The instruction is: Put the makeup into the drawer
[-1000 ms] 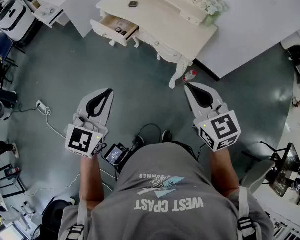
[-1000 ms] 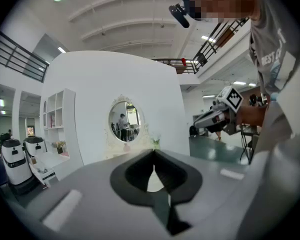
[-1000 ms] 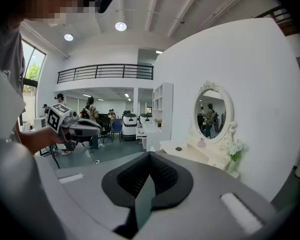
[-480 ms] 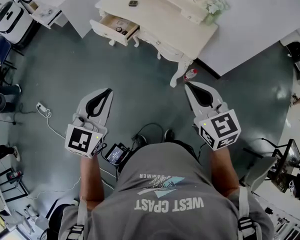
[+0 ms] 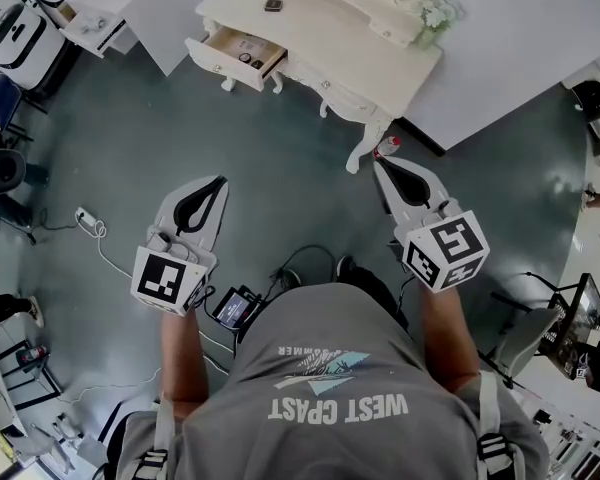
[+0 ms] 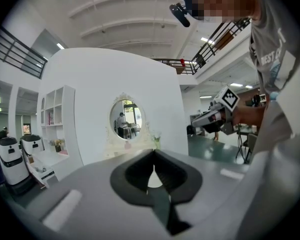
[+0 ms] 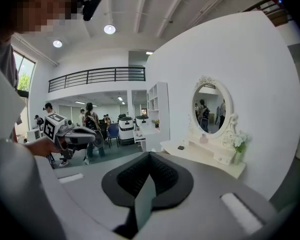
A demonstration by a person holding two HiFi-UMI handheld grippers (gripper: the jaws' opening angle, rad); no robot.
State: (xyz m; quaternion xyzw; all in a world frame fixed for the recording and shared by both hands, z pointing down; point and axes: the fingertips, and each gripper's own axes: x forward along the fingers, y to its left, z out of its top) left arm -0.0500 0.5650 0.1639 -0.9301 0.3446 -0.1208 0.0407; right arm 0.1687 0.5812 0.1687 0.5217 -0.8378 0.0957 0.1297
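Left gripper [image 5: 214, 186] and right gripper [image 5: 383, 170]: fingers are pressing shut, carrying nothing. You are standing well short; close in first. Small bottle [image 5: 385, 148] is lying on the floor [image 5: 280, 168] by the table [image 5: 365, 48] leg, likely in your path. Beyond, drawer [image 5: 242, 52] is standing open; dark makeup case [image 5: 273, 5] is sitting on top.

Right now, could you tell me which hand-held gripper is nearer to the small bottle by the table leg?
Right. In the head view, the right hand-held gripper has its tip just below the bottle; the left hand-held gripper is far off to its left.
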